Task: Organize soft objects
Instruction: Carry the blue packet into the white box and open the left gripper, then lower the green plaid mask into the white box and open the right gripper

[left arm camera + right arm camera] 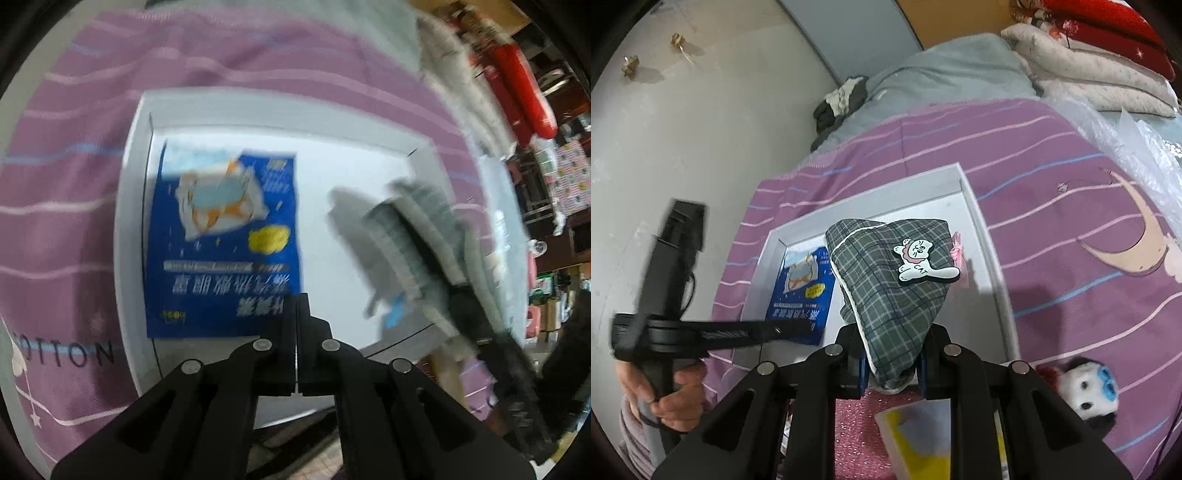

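The right tool [892, 363] pinches the near end of a plaid pouch [890, 280], a soft grey-green check piece with a cat badge [918, 260] on its upper side. The pouch's long axis runs straight away from the tool, out over a shallow white box [982, 229] that lies on the bed's purple striped cover [1052, 177]. It hangs above the right half of the box floor; whether its far end touches the floor cannot be told.

The left half of the box holds a blue packet [803, 291], lying flat. In the left wrist view the packet [225, 240] sits directly ahead of the left tool [296, 314], whose fingers are pressed together on nothing, while the pouch [410, 240] shows blurred to the right, with bare white floor between it and the packet.

So the coming move likely turns on one relation: the free space lies under and just ahead of the pouch, right of the packet. Lowering it along its present axis should lay it parallel to the packet without overlap. The right tool already carries it; the left is nearer the packet and could steady that.

A panda toy [1086, 391] lies on the cover, outside the box's near right corner, probably next to sort.
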